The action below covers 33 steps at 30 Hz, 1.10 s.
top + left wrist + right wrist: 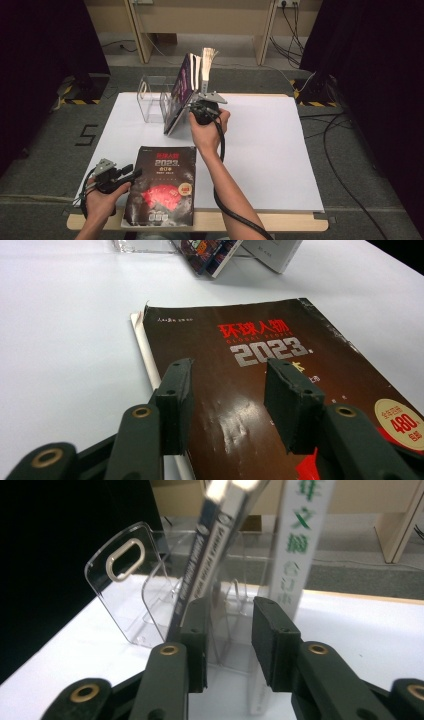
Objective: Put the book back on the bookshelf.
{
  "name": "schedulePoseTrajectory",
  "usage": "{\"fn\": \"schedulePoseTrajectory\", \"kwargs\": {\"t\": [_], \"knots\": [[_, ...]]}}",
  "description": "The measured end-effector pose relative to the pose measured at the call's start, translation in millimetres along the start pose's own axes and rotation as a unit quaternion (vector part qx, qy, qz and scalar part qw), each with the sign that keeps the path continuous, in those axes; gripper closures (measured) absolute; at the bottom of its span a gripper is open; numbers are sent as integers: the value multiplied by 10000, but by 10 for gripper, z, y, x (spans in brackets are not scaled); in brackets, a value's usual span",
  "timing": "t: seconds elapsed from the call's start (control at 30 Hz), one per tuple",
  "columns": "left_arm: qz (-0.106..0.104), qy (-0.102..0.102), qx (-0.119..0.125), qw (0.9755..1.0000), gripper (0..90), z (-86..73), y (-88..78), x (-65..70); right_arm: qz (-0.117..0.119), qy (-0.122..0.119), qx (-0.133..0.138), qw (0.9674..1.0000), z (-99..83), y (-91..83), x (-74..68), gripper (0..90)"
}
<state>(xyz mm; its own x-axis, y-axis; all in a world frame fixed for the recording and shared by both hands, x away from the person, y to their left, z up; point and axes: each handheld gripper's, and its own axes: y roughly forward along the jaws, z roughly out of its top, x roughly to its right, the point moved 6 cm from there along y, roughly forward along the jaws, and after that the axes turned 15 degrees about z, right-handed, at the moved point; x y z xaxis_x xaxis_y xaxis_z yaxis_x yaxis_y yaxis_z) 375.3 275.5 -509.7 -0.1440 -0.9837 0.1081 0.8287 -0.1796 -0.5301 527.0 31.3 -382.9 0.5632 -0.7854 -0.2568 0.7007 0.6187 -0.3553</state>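
At the near edge of the table (300,165), the left gripper (131,173) is resting low beside the dark magazine (162,182), which is lying flat with its bottom edge hanging slightly over the table's front. In the left gripper view the two black jaws are standing apart with nothing between them, and the magazine's cover (260,375) is lying just beyond and beneath their tips. Its spine is sitting on the side of the left-hand jaw, and its long axis is running away from the person toward the rack. The left hand is clearly the nearer one to this magazine; as I judge it, a pickup would have to come in at the spine-side edge, since the cover is lying flat on the table.

Farther out, the right gripper (201,103) is reaching forward at the foot of the clear acrylic rack (150,97). In the right gripper view its jaws are standing partly apart, not pressing on anything. The dark-spined magazine (200,575) is leaning steeply just at the left-hand jaw; whether it is touching that pad I cannot tell. The white-spined volume (295,545) is rising nearly upright just past the right-hand jaw. Both volumes are standing on end, long axes up, leaning toward the rack's dividers (150,600).

Beyond the table, pale wooden furniture legs and cables are lying on the grey floor.
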Motion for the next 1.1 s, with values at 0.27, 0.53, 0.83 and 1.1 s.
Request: {"fn": "schedulePoseTrajectory", "kwargs": {"t": [0.27,0.53,0.83,1.1], "knots": [[-22,-24,-40,10000,512,-7,21,19,119,161,-272,9994,-149,-67,67,624],[3,20,-26,10000,493,4,29,5,207,268,-426,9985,-268,-85,100,626],[31,-4,-111,9999,443,12,47,-23,233,419,-622,9969,-422,-49,133,574],[28,-6,-178,9998,435,49,64,-23,353,391,-961,9940,-571,-24,154,561]]}}
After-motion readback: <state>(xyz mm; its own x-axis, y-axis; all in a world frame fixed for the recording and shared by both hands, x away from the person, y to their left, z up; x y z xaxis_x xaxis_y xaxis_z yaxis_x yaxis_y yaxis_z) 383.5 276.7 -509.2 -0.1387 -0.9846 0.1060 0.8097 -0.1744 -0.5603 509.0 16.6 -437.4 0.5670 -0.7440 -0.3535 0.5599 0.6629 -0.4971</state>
